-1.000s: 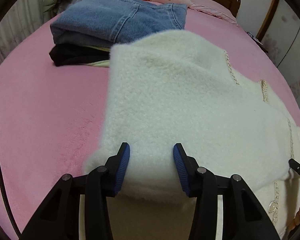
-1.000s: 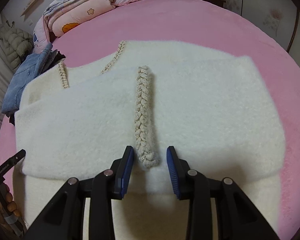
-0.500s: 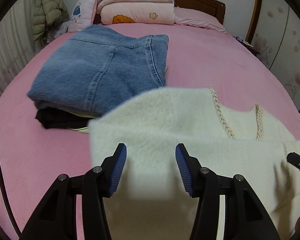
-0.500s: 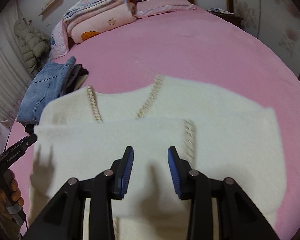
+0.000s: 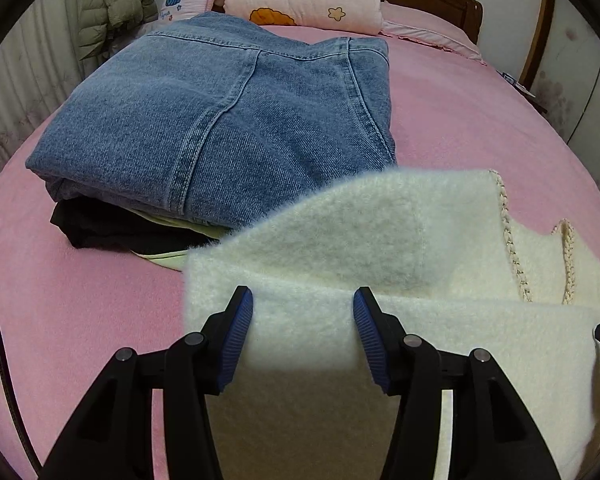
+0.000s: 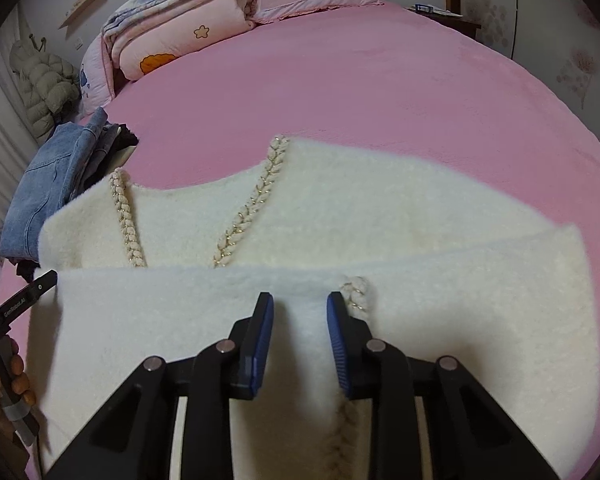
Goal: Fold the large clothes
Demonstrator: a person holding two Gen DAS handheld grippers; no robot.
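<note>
A fluffy white cardigan [image 6: 380, 216] with braided gold-thread trim [image 6: 252, 208] lies on the pink bed. Its lower part is lifted and folded up toward the neckline. My left gripper [image 5: 302, 328] holds the folded edge of the cardigan [image 5: 340, 248] between its blue pads, near the garment's left side. My right gripper [image 6: 300, 332] holds the same lifted edge near the front trim. The cloth fills the gap between each pair of jaws.
A stack of folded clothes with blue jeans [image 5: 228, 120] on top sits on the bed just left of the cardigan, also in the right wrist view [image 6: 56, 176]. Folded quilts [image 6: 172, 36] lie by the wooden headboard. The pink bed [image 6: 380, 92] stretches beyond the cardigan.
Both grippers have lifted the cardigan's lower edge and carried it forward toward the neckline. The jeans stack now looks closer in the left wrist view.
</note>
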